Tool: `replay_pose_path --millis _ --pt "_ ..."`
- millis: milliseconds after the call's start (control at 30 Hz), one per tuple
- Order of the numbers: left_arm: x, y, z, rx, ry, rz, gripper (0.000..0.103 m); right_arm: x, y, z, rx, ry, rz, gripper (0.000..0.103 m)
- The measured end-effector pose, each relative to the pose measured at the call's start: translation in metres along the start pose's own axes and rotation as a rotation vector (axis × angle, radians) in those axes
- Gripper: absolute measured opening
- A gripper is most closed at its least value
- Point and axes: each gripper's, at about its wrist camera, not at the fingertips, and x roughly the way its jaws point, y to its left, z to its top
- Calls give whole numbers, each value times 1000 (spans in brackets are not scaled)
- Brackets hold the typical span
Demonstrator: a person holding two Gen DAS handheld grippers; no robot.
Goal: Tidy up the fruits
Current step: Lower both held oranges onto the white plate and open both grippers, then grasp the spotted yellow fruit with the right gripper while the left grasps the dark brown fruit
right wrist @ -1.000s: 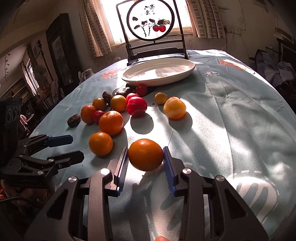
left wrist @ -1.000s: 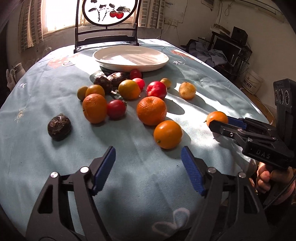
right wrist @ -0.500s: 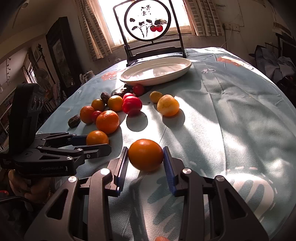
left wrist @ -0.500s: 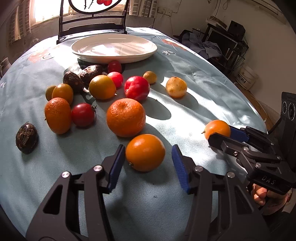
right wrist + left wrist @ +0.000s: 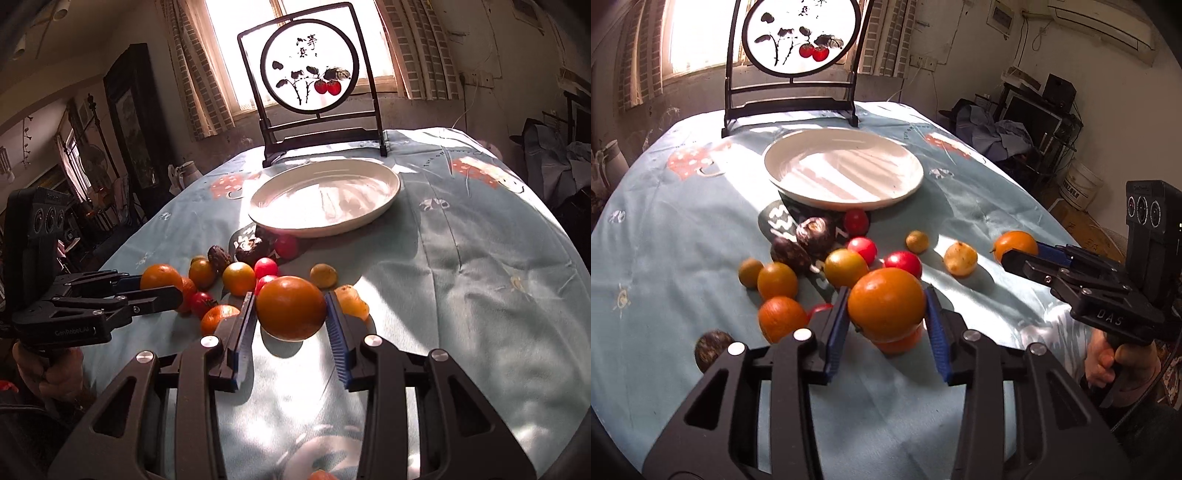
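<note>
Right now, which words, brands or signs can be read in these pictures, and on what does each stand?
"DAS": on the body of the right claw.
"GenRoboLAI", last letters unsure: on the body of the left claw.
Black brush characters on the round screen: too blurred to read.
Print on the white bucket: too small.

A round painted screen (image 5: pixel 793 35) stands on the blue tablecloth (image 5: pixel 683 229).
</note>
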Motion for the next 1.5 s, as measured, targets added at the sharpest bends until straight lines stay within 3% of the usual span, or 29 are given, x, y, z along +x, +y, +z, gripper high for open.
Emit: replay_pose_path --millis 167,333,533,733,767,867,1000,1133,1300,1500 --pt "43 25 73 16 6 45 40 60 -16 63 45 51 -21 38" --pt "111 52 116 -1 108 109 40 133 -28 99 29 166 -96 38" --pt "161 70 124 -5 200 155 40 190 -38 107 -6 274 -141 37" --pt "177 73 126 -6 244 169 43 205 -39 108 -26 315 -146 40" --pt "176 72 127 1 238 178 53 204 -38 109 -28 315 -144 45" --pt "158 71 131 2 186 187 70 189 -34 115 -33 272 -148 47" --pt "107 71 128 -19 87 172 82 139 -27 115 -19 179 -124 52" --pt "51 72 102 -26 2 206 97 87 -23 94 -18 109 -137 59" --pt "0 75 43 -41 -57 245 99 52 -22 42 -28 120 -166 59" --pt "-24 78 -24 -53 -41 208 99 51 -24 4 -5 164 -175 59"
